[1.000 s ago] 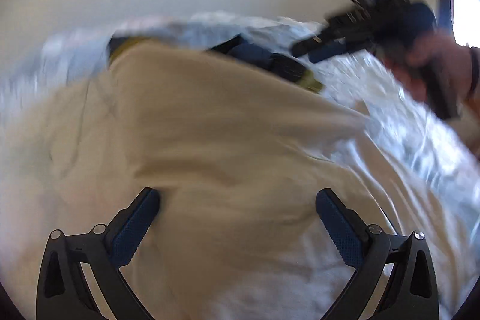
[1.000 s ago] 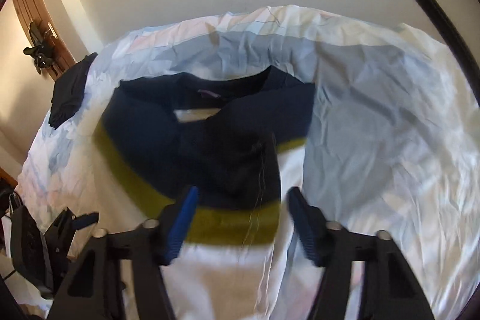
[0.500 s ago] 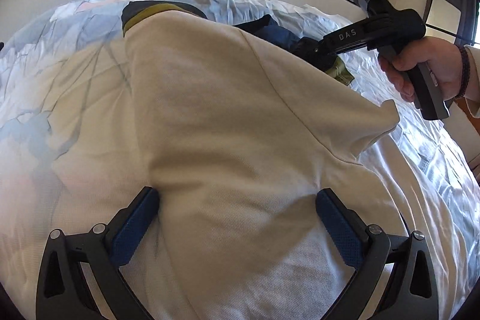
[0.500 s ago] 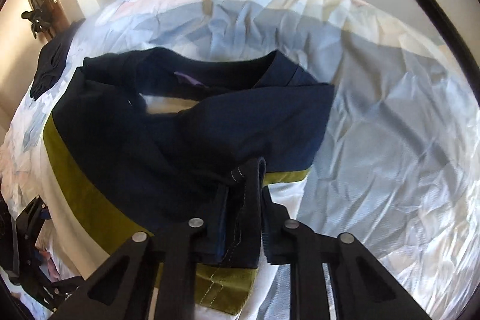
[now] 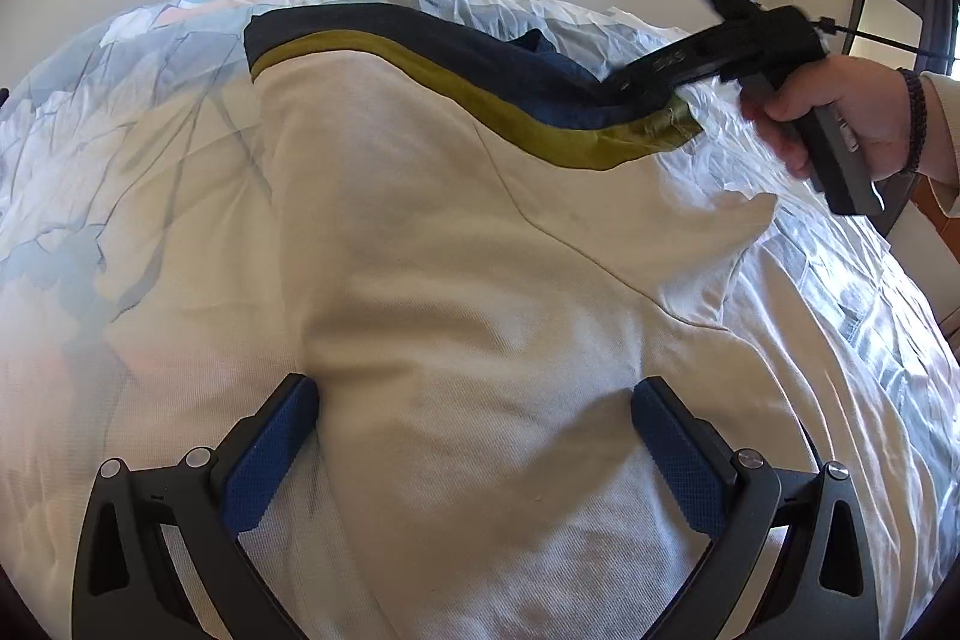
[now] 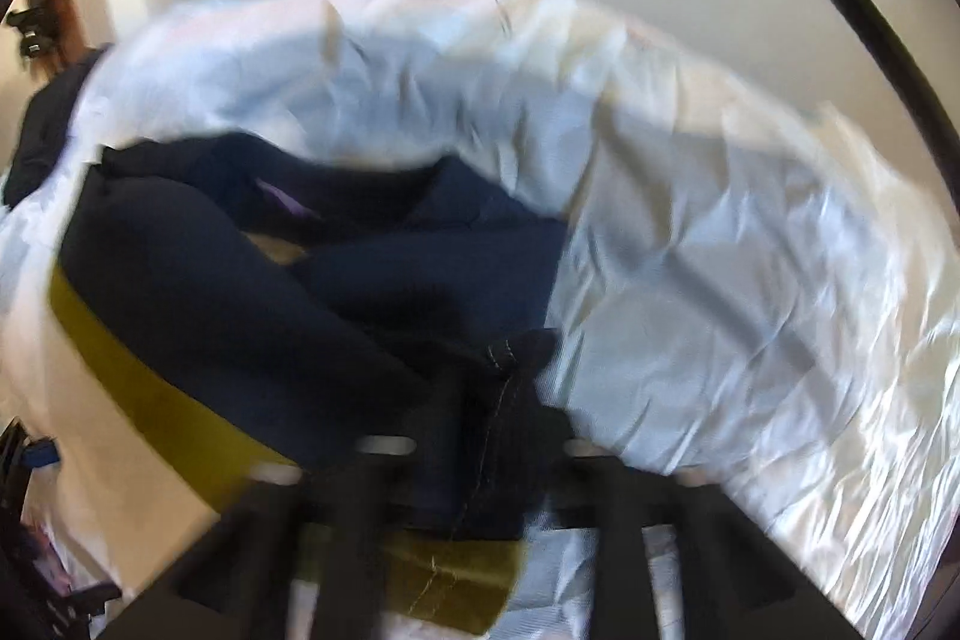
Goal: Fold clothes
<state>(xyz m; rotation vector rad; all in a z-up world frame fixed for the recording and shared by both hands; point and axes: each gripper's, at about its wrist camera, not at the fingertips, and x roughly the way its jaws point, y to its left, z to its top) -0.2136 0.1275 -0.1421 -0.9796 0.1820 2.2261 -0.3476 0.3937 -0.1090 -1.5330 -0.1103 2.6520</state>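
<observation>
Crumpled pale bed sheet underneath everything. Spread flat on it, a cream shirt with an olive band and a navy top. Over the cream lower part, left gripper, released, blue pads wide apart. At the navy sleeve end, right gripper, jaws just easing apart, a navy fold between them, apparently pinched; blurred.
</observation>
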